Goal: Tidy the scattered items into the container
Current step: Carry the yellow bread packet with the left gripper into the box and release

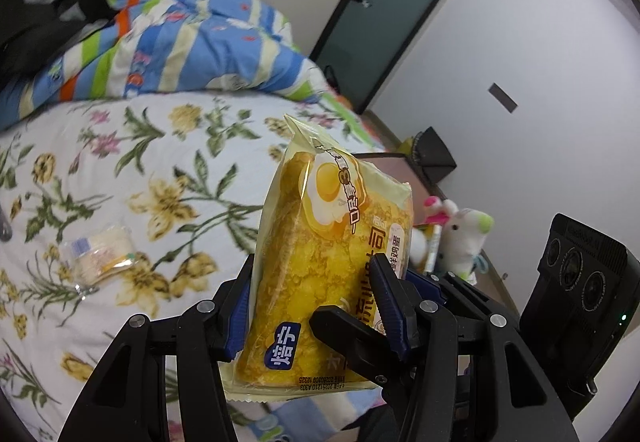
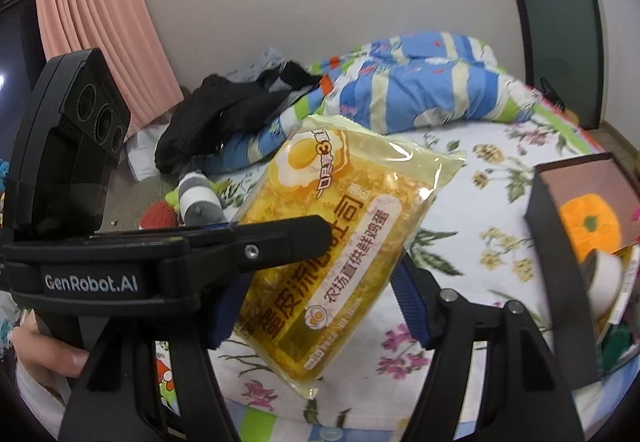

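Jaws of both the left gripper [image 1: 316,306] and the right gripper [image 2: 316,306] are clamping the same yellow snack packet [image 1: 332,242], holding it tilted in the air above the flowered bed [image 1: 132,169]. Both grippers are angling downward. The dark container [image 2: 560,226] is sitting at the right, near the bed's edge.

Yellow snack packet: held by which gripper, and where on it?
Both grip the yellow snack packet at its lower half: left gripper across its sides, right gripper likewise.
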The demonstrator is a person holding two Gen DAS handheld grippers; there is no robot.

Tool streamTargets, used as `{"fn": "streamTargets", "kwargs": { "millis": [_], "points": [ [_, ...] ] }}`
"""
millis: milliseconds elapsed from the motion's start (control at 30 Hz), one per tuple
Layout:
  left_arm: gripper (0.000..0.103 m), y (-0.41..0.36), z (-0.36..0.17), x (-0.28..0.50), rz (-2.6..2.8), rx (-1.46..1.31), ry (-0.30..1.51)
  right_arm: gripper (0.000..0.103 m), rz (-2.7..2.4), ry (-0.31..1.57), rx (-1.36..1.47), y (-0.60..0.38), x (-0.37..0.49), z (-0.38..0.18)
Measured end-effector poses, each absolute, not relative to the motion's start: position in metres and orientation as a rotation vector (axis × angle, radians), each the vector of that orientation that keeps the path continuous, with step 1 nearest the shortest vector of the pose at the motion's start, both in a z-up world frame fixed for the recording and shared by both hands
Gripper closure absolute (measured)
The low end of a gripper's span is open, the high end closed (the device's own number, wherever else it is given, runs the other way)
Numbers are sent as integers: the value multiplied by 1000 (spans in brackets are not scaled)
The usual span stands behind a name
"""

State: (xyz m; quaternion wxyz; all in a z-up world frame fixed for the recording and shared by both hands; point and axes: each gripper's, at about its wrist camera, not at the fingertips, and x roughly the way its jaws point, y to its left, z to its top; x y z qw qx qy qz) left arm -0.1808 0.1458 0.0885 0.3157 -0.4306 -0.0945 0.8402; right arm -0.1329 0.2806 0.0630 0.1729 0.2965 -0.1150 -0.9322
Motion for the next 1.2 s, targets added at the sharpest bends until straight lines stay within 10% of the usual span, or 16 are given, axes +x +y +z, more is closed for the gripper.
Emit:
{"fn": "streamTargets", "kwargs": {
  "millis": [1200],
  "points": [
    [48, 463, 68, -292, 1905, -1157, -38, 36, -2971, -597, 902, 557, -198, 45]
  ]
}}
